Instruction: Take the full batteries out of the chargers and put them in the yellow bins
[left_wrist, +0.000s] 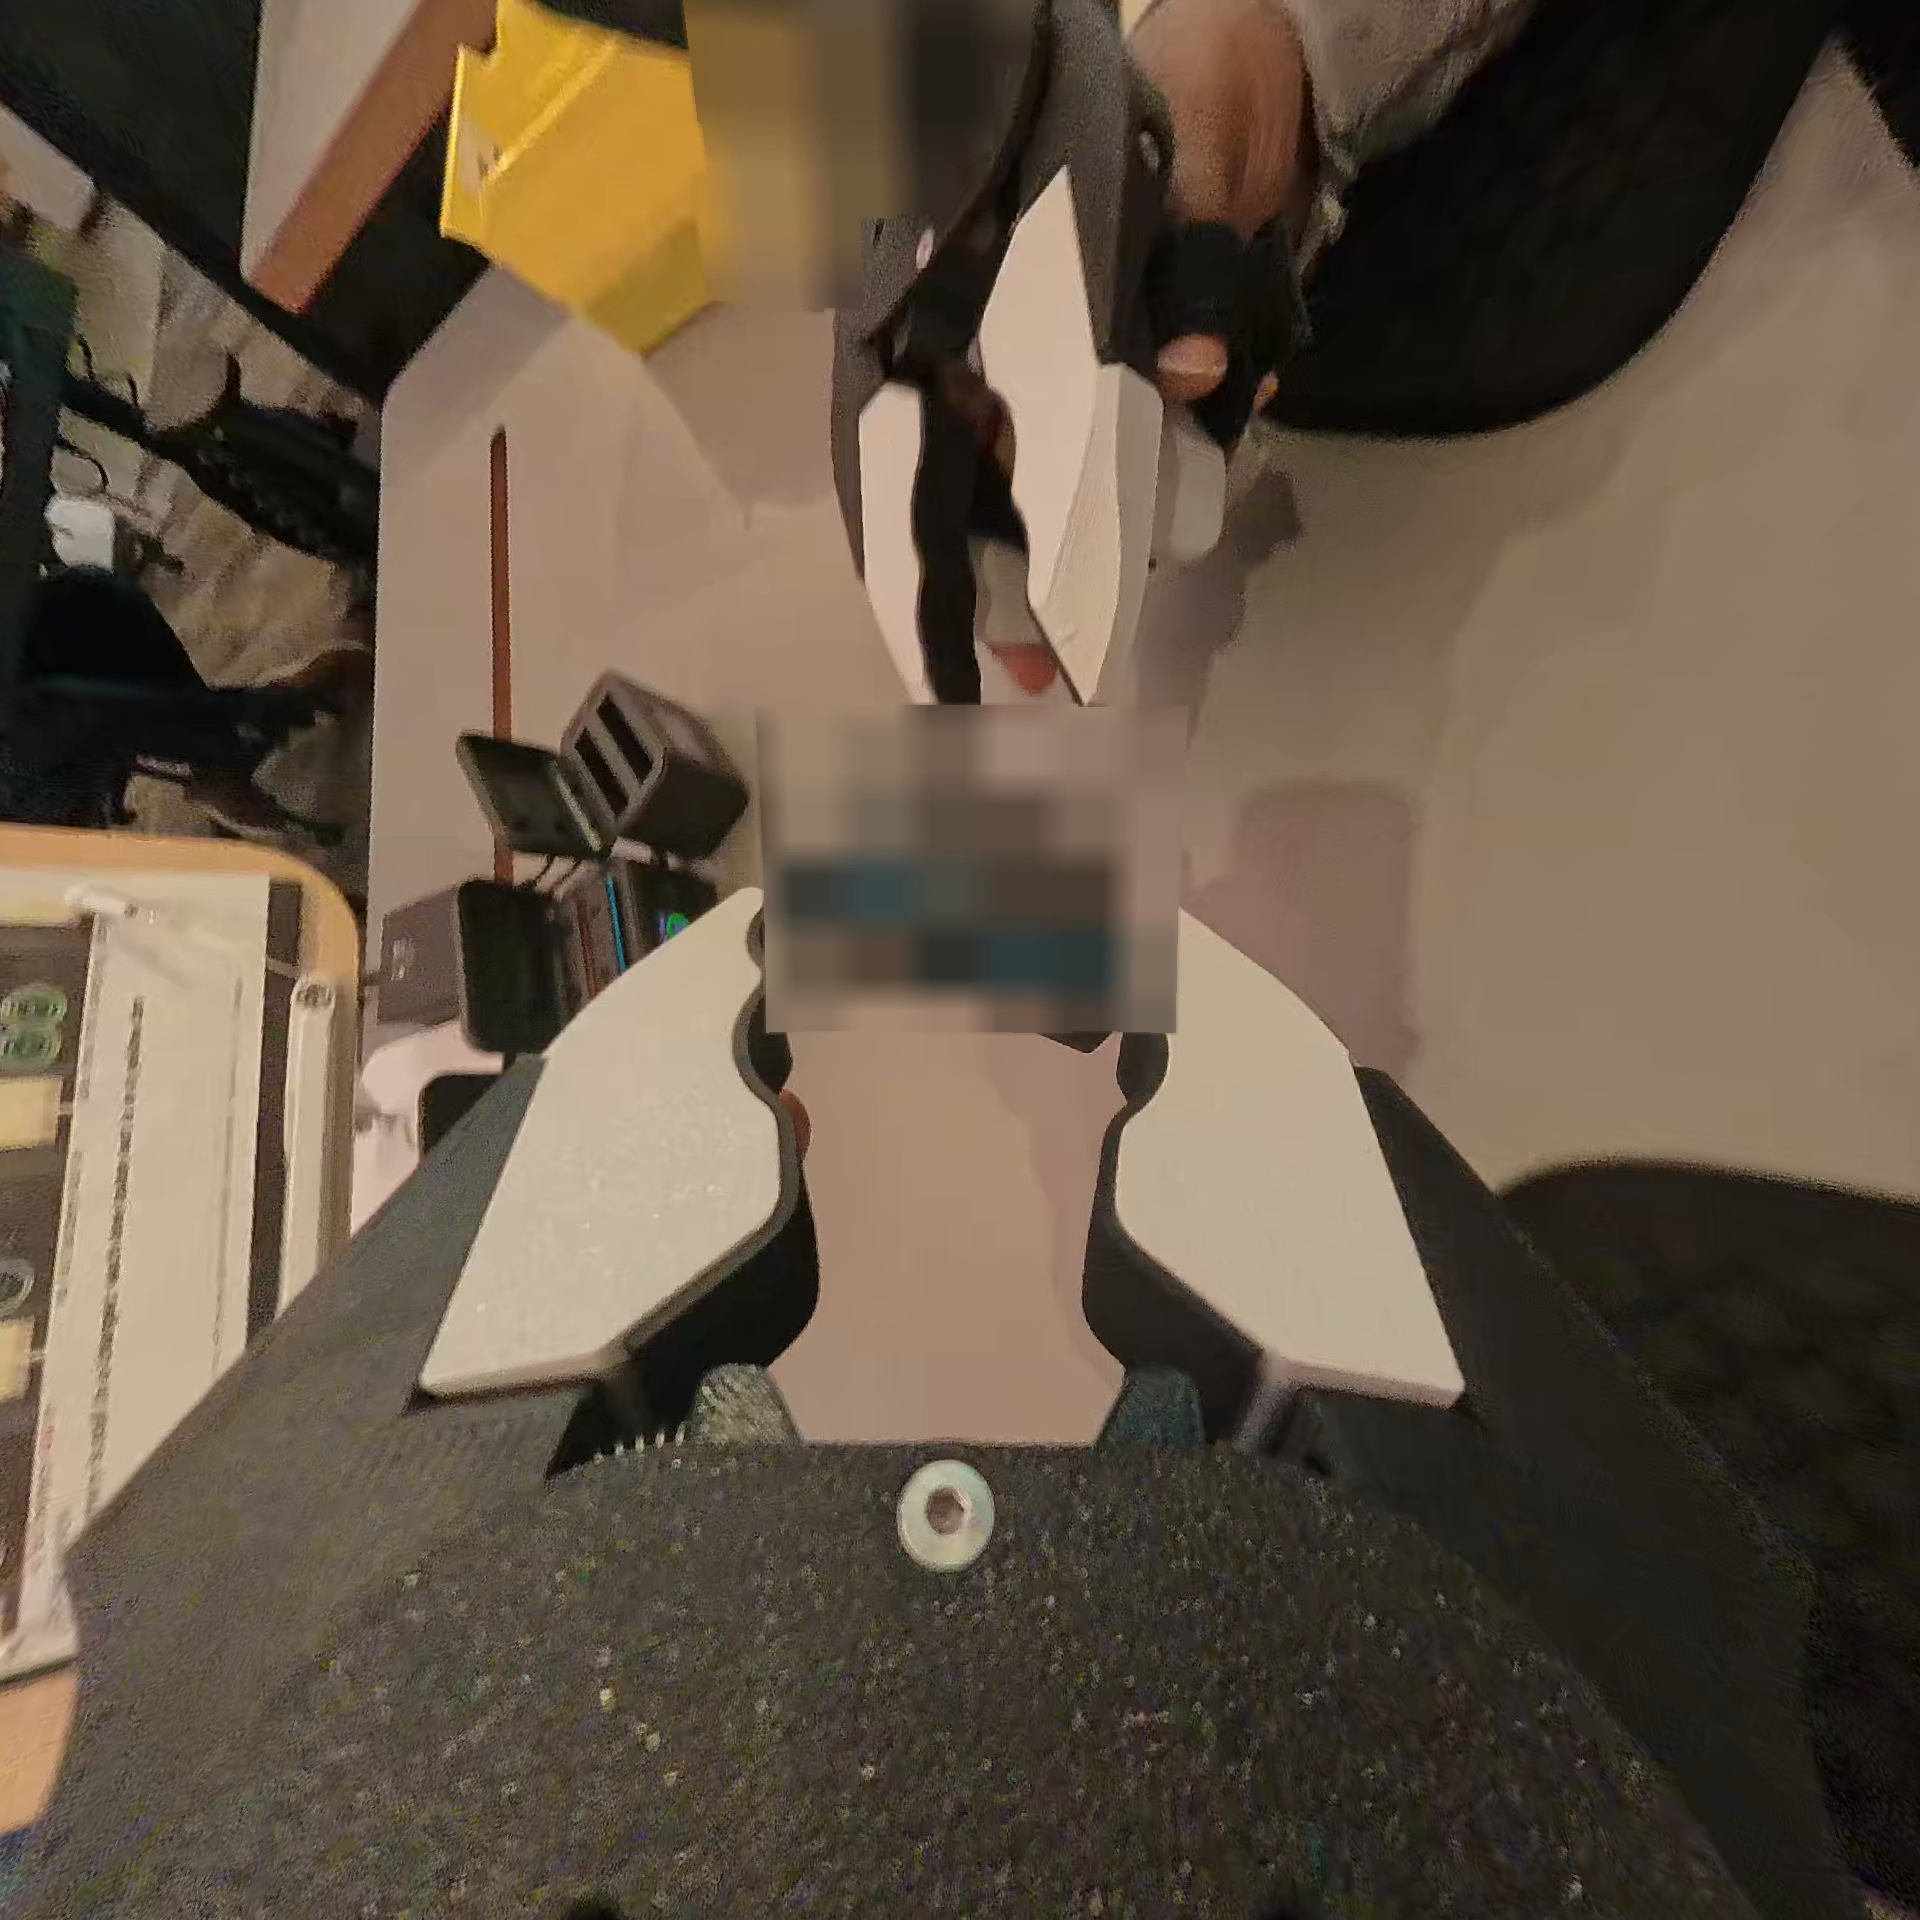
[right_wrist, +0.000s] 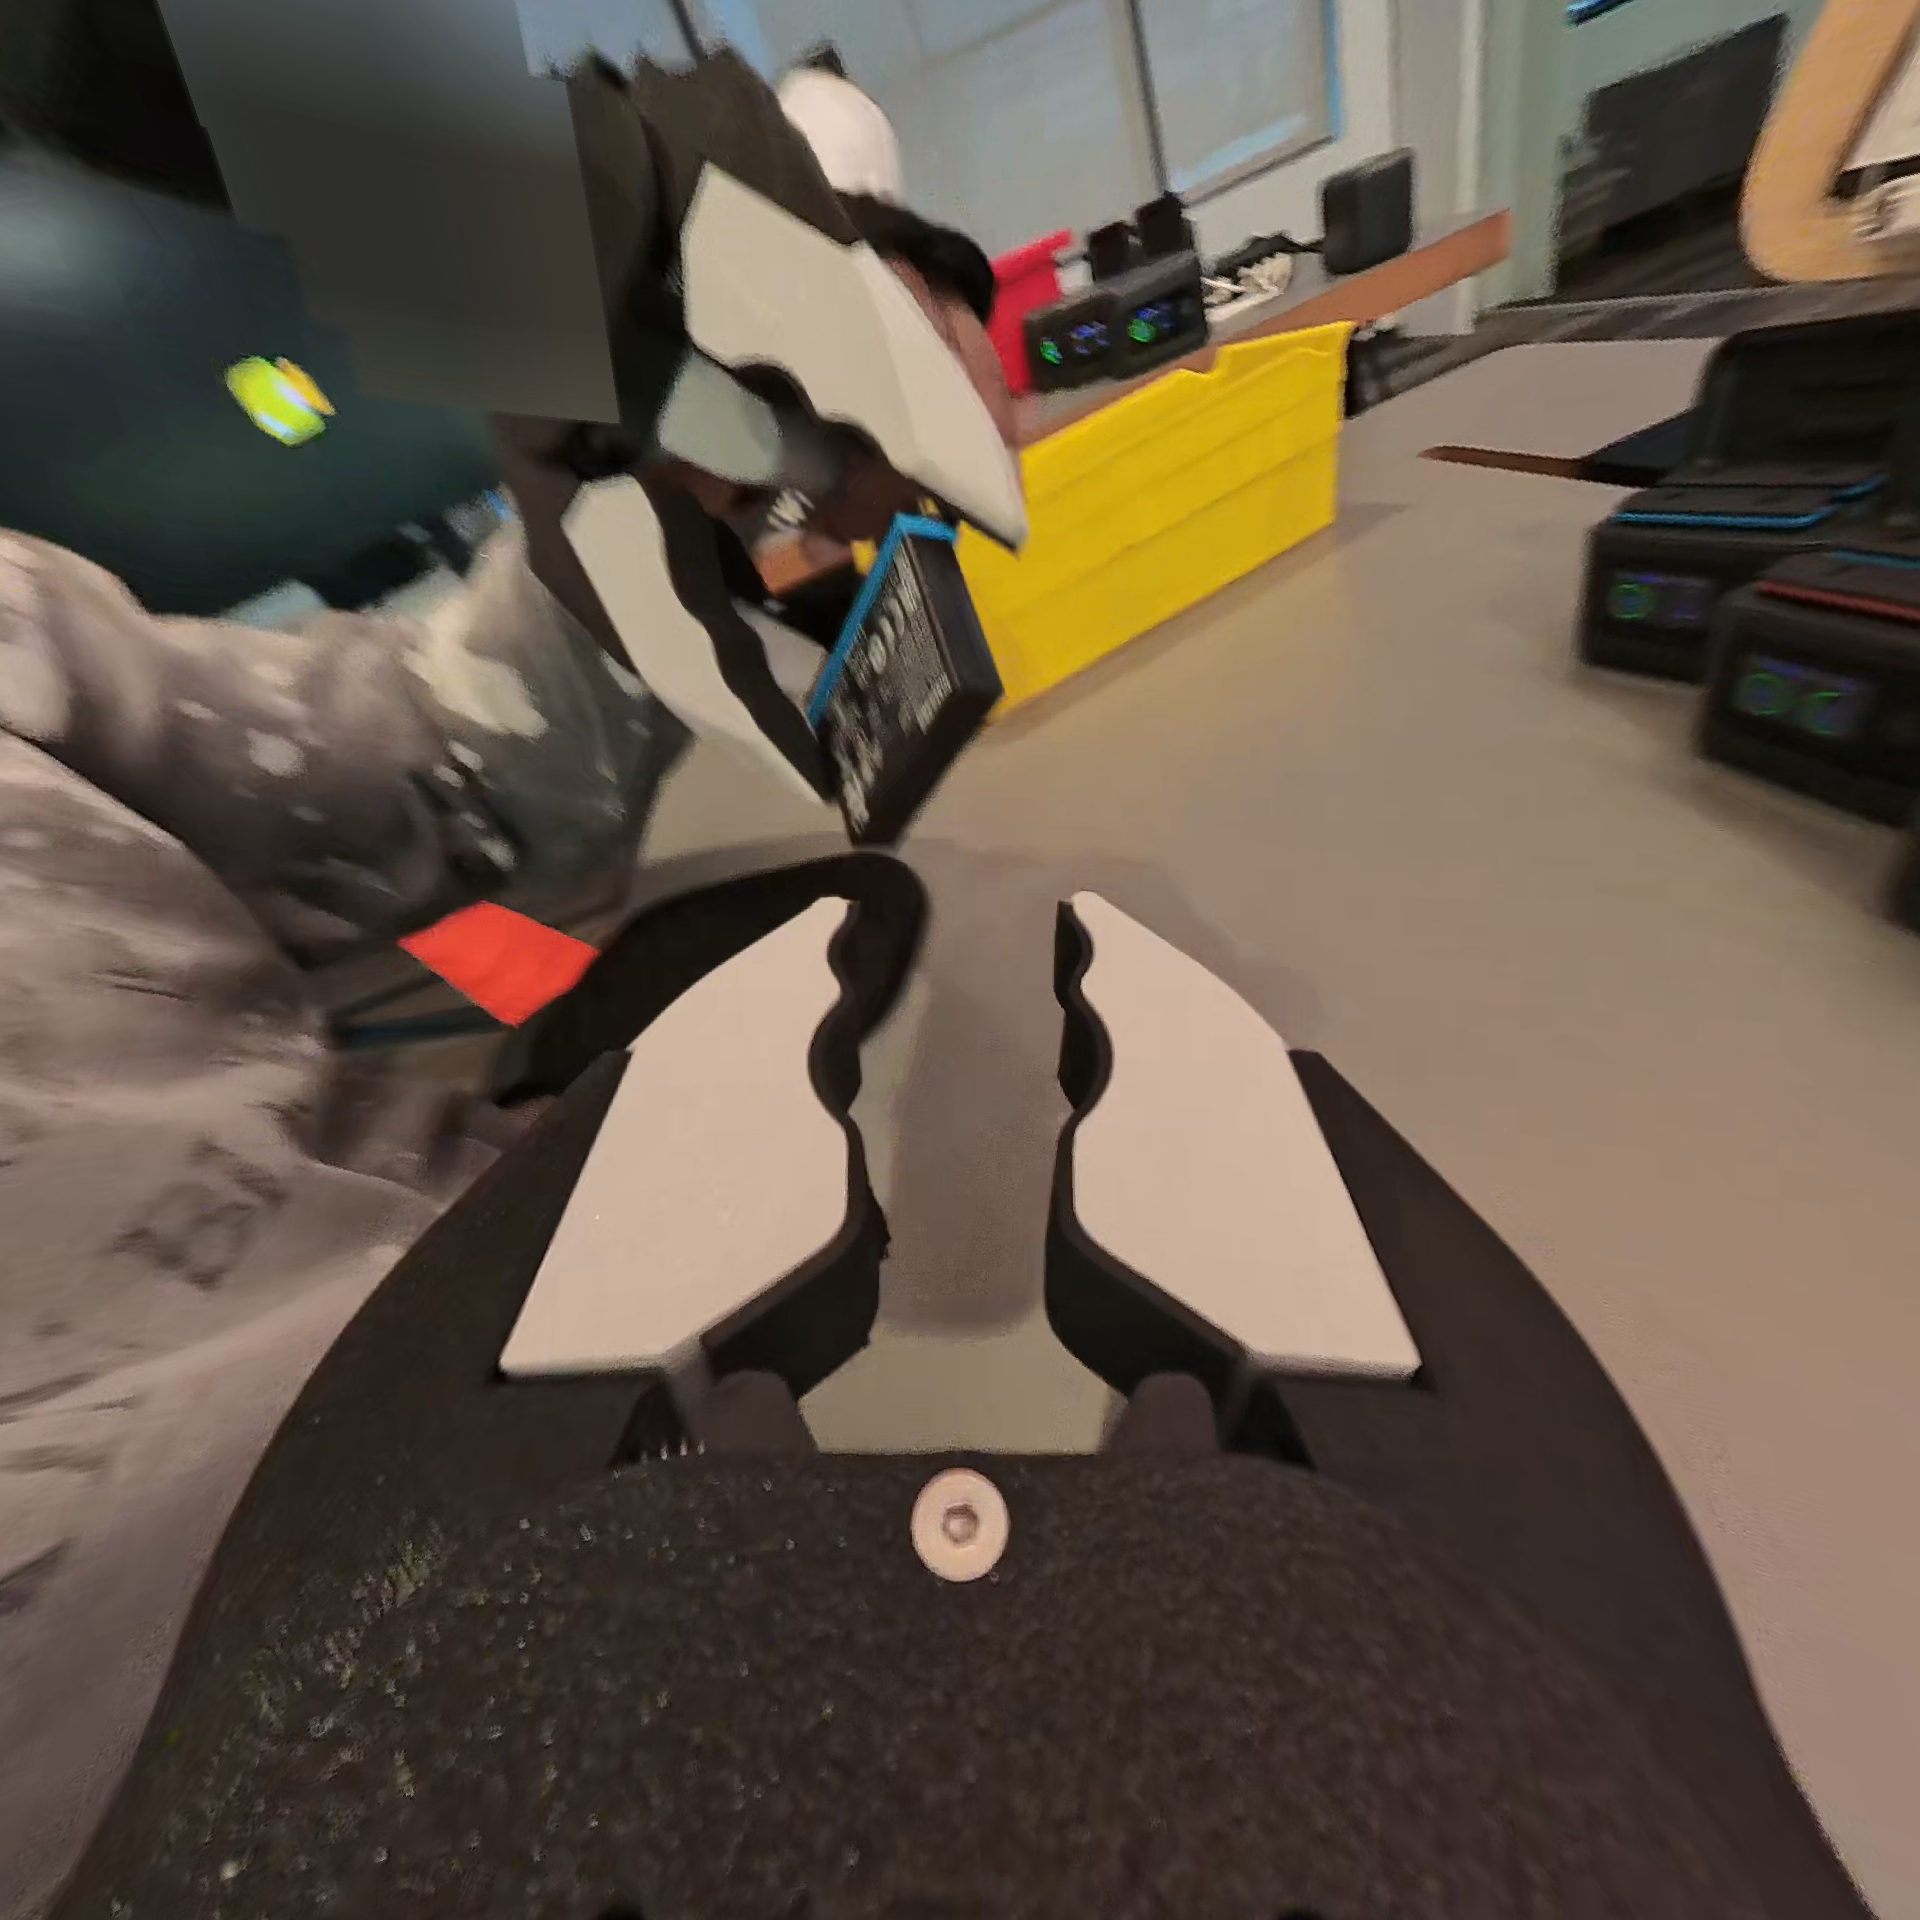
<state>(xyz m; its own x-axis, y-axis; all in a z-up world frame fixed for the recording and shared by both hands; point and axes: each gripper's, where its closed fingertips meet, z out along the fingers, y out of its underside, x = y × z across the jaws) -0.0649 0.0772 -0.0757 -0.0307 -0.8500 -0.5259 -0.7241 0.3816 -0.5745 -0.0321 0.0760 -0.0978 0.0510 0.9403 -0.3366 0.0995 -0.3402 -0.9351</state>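
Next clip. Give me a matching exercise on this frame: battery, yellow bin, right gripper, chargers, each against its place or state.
1 battery
2 yellow bin
3 right gripper
4 chargers

a open, empty
b on the table, far right, screens lit
c gripped by the left gripper, in the air
d on the table, behind the battery

Pairs: 1-c, 2-d, 3-a, 4-b

A grey surface (right_wrist: 1403, 935) lay below; a red container (right_wrist: 1023, 281) sat on a wood-edged counter (right_wrist: 1455, 249) beneath windows (right_wrist: 1195, 94).
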